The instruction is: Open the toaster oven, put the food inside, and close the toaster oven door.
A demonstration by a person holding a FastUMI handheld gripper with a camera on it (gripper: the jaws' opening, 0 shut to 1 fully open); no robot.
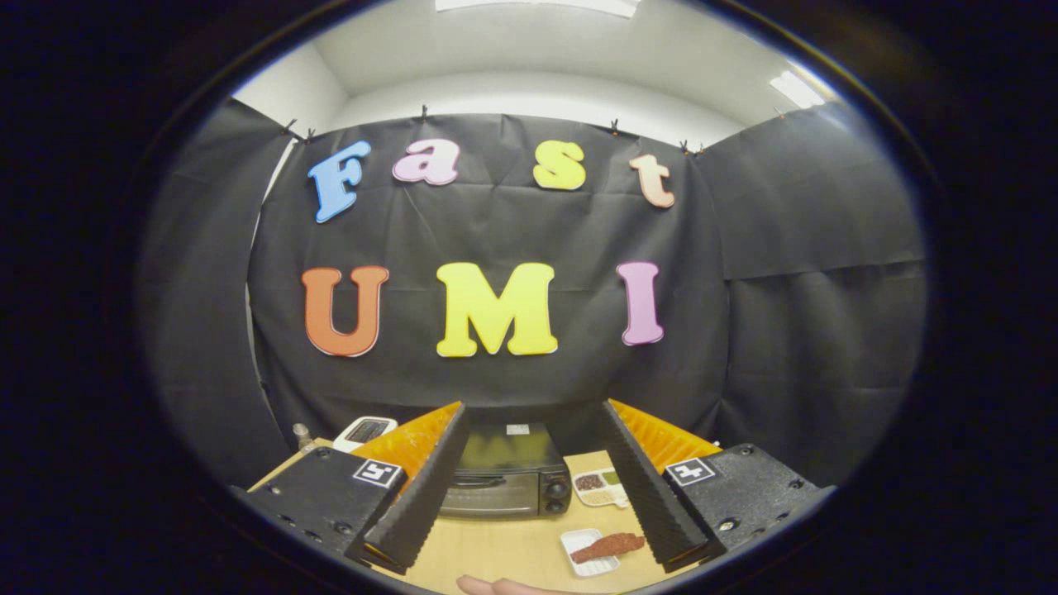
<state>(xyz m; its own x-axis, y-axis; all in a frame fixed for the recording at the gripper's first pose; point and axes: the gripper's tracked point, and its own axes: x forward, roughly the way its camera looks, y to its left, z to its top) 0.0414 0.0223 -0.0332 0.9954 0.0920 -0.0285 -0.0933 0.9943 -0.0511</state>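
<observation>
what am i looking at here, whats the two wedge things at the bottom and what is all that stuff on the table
This is a fisheye camera riding on a hand-held gripper, looking forward along it. The two wedges are its fingers, spread wide open and holding nothing. A person carries the tool; there is no robot arm.

Beyond the fingers, on a wooden table, stands a toaster oven with its door closed. Beside it lies a divided dish of small foods. Nearer the fingers, a small white tray carries a reddish-brown piece of food. A white device sits behind one finger, and a bit of a hand shows at the table's near edge.
</observation>
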